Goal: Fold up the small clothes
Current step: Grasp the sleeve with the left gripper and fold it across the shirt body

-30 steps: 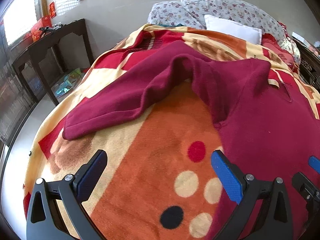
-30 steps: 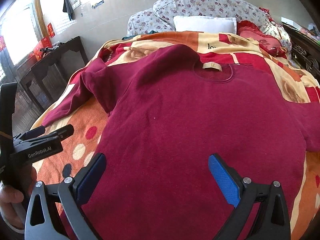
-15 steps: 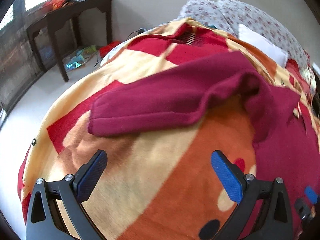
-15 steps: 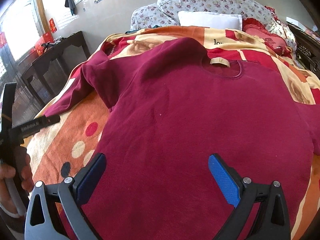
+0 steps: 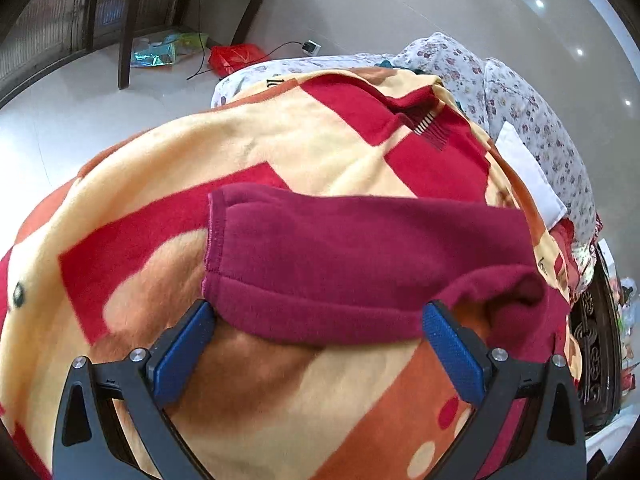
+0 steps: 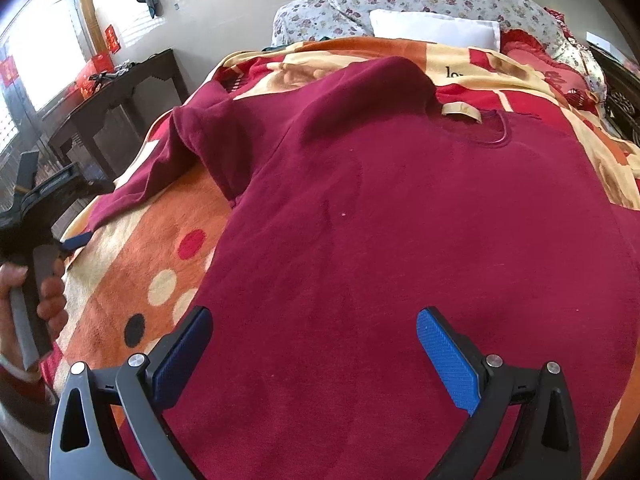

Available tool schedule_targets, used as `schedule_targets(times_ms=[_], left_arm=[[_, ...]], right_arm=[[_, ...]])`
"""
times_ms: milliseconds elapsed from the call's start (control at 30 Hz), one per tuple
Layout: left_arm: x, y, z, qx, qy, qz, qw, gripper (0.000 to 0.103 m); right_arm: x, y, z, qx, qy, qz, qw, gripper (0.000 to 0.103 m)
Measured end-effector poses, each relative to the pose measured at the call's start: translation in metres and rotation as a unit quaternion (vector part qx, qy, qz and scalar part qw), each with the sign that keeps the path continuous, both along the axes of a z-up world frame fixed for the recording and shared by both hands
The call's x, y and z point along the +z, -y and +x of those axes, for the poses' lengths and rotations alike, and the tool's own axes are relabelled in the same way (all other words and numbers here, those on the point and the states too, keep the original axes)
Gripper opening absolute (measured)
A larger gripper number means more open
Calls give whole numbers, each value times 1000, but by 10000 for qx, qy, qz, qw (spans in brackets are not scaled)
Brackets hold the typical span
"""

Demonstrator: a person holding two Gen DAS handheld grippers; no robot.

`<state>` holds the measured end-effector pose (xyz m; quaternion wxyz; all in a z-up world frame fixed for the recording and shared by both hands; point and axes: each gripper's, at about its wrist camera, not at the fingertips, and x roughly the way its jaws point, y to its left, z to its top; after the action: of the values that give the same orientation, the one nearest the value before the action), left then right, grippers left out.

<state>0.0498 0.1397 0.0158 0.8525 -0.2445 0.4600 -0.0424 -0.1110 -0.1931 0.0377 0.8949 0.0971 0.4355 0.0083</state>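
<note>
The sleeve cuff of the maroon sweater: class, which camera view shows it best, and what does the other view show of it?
The left wrist view: the sleeve cuff fills the centre, stitched hem visible, just ahead of the open left gripper. The right wrist view shows the same cuff only small, near the left edge.

A dark red fleece sweatshirt point(image 6: 400, 240) lies spread face up on the bed, neck label showing, its long sleeve point(image 5: 360, 264) stretched sideways.

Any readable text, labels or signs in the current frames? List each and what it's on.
"lo": start of a cut-off word on the blanket.
Neck tag on the maroon sweater: blank.
Red wall papers: too blurred.
Print on the left gripper body: unreadable.
</note>
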Motion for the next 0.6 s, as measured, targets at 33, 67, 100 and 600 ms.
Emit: schedule_targets(times_ms=[33,67,100,600], left_arm=[[-1,1,2,15,2,18,10000,92],[-3,0,4,38,1,65,10000,83],[-3,0,7,77,-1,181,9998,55],[83,-71,64,362,861,718,9930,10]], right_arm=[[0,-1,0,8,-18,-7,10000,103],[-1,-1,0,10,-30,-12,10000,103],[-1,-1,1,7,-40,-8,10000,103],[25,-16,46,227,334,154,9991,103]])
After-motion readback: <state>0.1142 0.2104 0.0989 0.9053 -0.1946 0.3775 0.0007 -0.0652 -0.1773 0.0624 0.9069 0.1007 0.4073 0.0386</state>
